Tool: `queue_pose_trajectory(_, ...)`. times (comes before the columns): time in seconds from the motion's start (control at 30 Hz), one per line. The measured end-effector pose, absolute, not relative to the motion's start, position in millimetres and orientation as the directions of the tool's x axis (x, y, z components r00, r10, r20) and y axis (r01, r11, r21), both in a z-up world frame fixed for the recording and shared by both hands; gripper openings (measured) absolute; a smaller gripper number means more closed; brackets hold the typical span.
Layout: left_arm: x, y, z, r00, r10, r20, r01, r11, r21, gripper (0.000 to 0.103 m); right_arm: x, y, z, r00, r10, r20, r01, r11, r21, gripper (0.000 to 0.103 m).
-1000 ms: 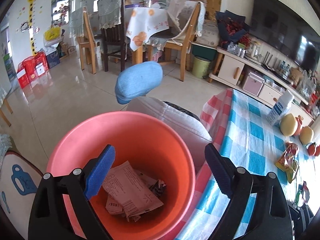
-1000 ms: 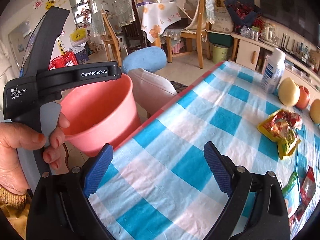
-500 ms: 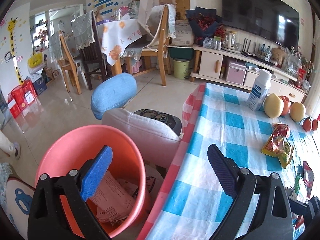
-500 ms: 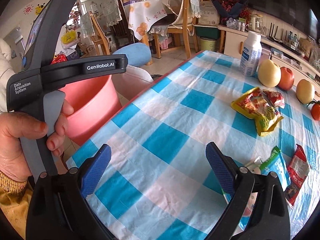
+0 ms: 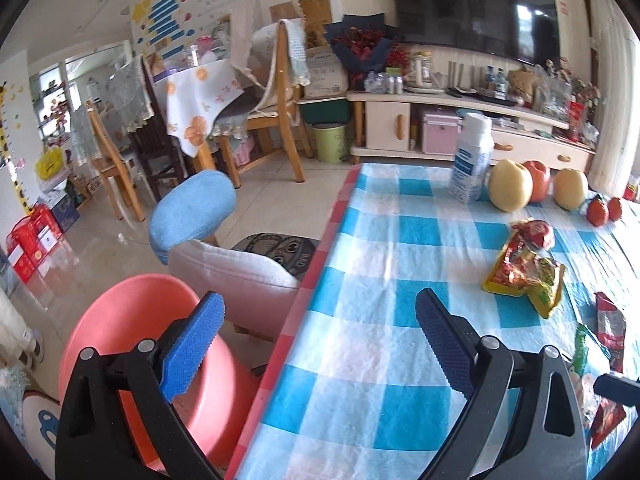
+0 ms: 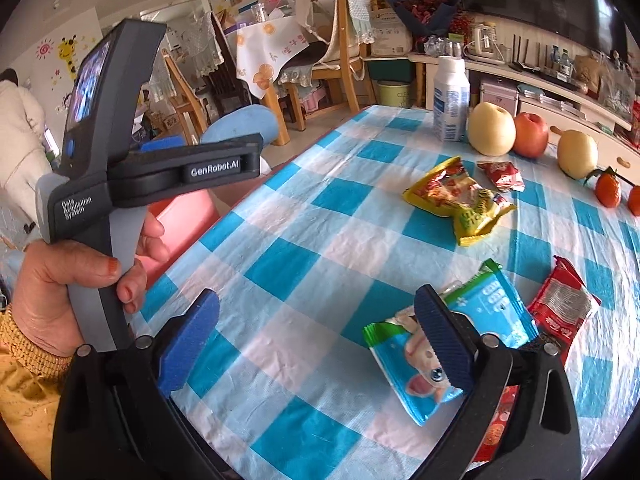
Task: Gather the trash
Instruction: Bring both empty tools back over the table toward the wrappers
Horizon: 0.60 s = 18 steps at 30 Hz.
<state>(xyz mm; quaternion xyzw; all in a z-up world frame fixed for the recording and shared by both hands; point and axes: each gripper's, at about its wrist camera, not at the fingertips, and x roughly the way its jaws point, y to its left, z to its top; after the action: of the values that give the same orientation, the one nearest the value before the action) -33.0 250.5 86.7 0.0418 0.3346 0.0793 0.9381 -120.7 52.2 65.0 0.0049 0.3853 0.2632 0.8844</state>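
While both grippers hang over the checked worktop (image 6: 304,264), places below are given relative to the yellow snack bag, running left to right.

Pink bin: (image 5: 132,320) off the worktop's left edge, well to the left of the yellow snack bag; its inside is mostly hidden behind the left gripper's finger.

Left hand: (image 6: 76,276) clasping the left gripper's grey handle, left of the worktop edge, beside the pink bin.

Left gripper: (image 5: 316,344) jaws spread wide, nothing between them; left finger over the bin, right finger over the cloth, nearer the camera than the bag.

Right gripper: (image 6: 316,340) jaws spread wide and empty, low over the cloth, nearer than the bag; its right finger (image 6: 442,340) overlaps the blue-green wrapper in view, contact not discernible.

Blue-green wrapper: (image 6: 492,312) flat on the cloth, nearer the camera than the bag.

Yellow snack bag: (image 6: 460,200) crumpled, lying mid-worktop.

White bottle: (image 6: 451,100) upright, beyond the bag near the far edge.

Small red packet: (image 6: 502,174) just beside the bag, on its far right.

Fruit row: (image 6: 491,128) pears and an apple, beyond the bag, right of the bottle.

Red wrapper: (image 6: 564,300) right of the blue-green wrapper, nearer than the bag.
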Motion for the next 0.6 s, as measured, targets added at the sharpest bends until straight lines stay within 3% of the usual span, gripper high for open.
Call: queue_pose_trajectory(0.6, -24, 201, 75, 0.761, 0.157, -0.629, -0.034, 0.979, 0.203, 0.095, -117, -8, 74, 0.580, 0.510, -0.635, -0.433, 0.853, 0.291, 0.099)
